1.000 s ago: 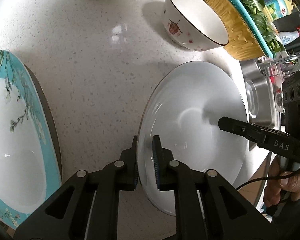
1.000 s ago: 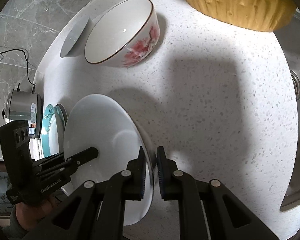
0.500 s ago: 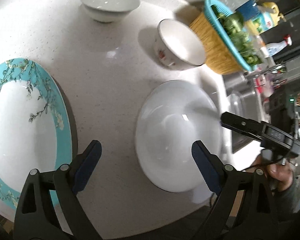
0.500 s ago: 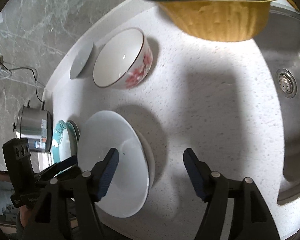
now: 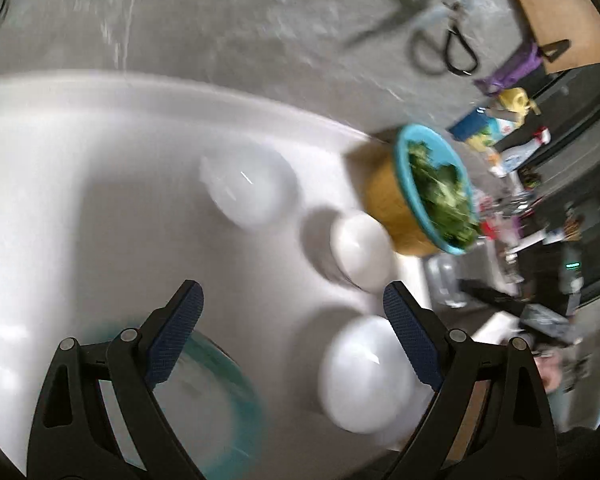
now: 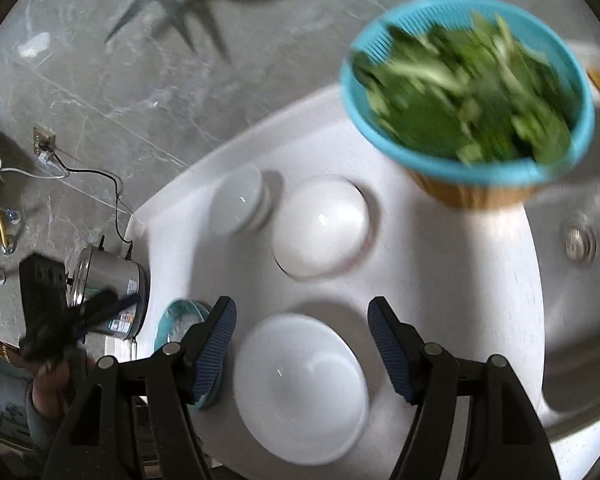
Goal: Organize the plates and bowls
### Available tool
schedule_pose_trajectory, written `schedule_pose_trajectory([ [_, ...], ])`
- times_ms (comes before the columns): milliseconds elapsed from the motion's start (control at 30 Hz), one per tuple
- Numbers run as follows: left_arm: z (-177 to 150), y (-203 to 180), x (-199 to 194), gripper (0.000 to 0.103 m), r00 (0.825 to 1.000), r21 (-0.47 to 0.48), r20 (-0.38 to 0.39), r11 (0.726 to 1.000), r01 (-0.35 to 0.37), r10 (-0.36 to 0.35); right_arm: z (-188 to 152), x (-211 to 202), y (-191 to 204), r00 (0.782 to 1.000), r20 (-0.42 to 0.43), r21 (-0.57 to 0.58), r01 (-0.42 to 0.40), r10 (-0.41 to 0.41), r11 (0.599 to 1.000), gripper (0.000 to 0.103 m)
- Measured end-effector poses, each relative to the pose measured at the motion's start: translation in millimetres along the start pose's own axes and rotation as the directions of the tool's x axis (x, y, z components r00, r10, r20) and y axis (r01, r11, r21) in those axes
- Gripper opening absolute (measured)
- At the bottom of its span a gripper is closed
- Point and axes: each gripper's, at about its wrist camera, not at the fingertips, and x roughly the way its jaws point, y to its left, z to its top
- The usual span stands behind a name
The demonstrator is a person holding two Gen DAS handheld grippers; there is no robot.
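White plate [image 6: 300, 388]: lies flat on the white counter [image 6: 440, 272], near its front edge, directly below the right gripper; nothing touches it.
Teal-rimmed plate [image 6: 178, 320]: just left of the white plate, partly hidden behind the right gripper's left finger; in the left wrist view it sits under the left gripper, blurred.
Red-patterned bowl [image 6: 320, 226]: upright behind the white plate, apart from it.
Pale grey bowl [image 6: 238, 200]: beside the red-patterned bowl, towards the wall.
Right gripper [image 6: 302, 340]: jaws spread, empty, above the white plate; they have just been opening.
Left gripper [image 5: 292, 336]: jaws spread wide, nothing between them, well above the counter; they too have just been opening.
Step in hand: judged to be picking the next piece to group, probably one plate onto the other or one bowl into the other.
Doing it well: come down on a rim edge, pinch it squarely, lift level, and set it centred so the stack does not rock.
Surroundings: blue colander of greens [image 6: 468, 92] on a yellow basin behind; sink [image 6: 576, 240] to the right; steel pot [image 6: 108, 292] at the left.
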Motion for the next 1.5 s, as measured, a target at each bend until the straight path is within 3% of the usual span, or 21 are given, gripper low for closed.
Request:
schedule_pose_trajectory([
  [100, 41, 17, 26, 0.092, 0.996, 0.111, -0.049, 0.991, -0.075, 0.081, 27, 9, 32, 0.999, 0.033, -0.009, 0.020, -0.020, 1.000, 0.073],
  [200, 63, 30, 59, 0.092, 0.987, 0.187, -0.118, 0.979, -0.086, 0.109, 51, 36, 59, 0.997, 0.023, -0.038, 0.073, -0.073, 0.997, 0.073],
  [333, 71, 37, 104, 0.092, 0.968, 0.285, -0.213, 0.956, -0.071, 0.135, 76, 92, 75, 0.992, -0.062, -0.001, 0.106, -0.106, 0.994, 0.073],
  [433, 76, 47, 125, 0.089, 0.961, 0.290, -0.243, 0.955, -0.062, 0.136, 87, 135, 84, 0.985, -0.114, -0.005, 0.128, -0.128, 0.992, 0.067],
  [600, 91, 68, 154, 0.074, 0.957, 0.258, -0.268, 0.965, -0.038, 0.109, 96, 187, 86, 0.959, -0.169, -0.029, 0.227, -0.229, 0.973, 0.065],
  [667, 91, 75, 163, 0.072, 0.954, 0.257, -0.281, 0.966, -0.029, 0.104, 100, 200, 81, 0.955, -0.185, -0.012, 0.236, -0.234, 0.972, 0.065],
  [767, 92, 86, 183, 0.057, 0.951, 0.229, -0.294, 0.973, -0.026, 0.094, 102, 211, 77, 0.947, -0.209, -0.019, 0.244, -0.243, 0.970, 0.065],
  [833, 91, 89, 188, 0.054, 0.952, 0.217, -0.290, 0.976, -0.034, 0.097, 101, 221, 73, 0.938, -0.228, -0.031, 0.262, -0.262, 0.965, 0.065],
  [900, 91, 92, 195, 0.040, 0.951, 0.224, -0.288, 0.973, -0.049, 0.115, 100, 230, 69, 0.933, -0.248, -0.025, 0.265, -0.262, 0.964, 0.065],
  [1000, 90, 87, 203, 0.032, 0.948, 0.247, -0.287, 0.967, -0.062, 0.134, 98, 241, 68, 0.928, -0.260, -0.039, 0.266, -0.266, 0.963, 0.053],
  [1067, 91, 85, 207, 0.025, 0.947, 0.254, -0.289, 0.965, -0.062, 0.137, 97, 246, 70, 0.925, -0.271, -0.050, 0.262, -0.265, 0.964, 0.036],
  [1200, 93, 77, 211, 0.014, 0.946, 0.265, -0.292, 0.962, -0.062, 0.141, 94, 254, 67, 0.922, -0.286, -0.044, 0.260, -0.261, 0.965, 0.015],
  [1500, 86, 63, 204, 0.013, 0.946, 0.290, -0.279, 0.954, -0.078, 0.162, 91, 251, 68, 0.932, -0.257, -0.043, 0.253, -0.255, 0.967, 0.011],
])
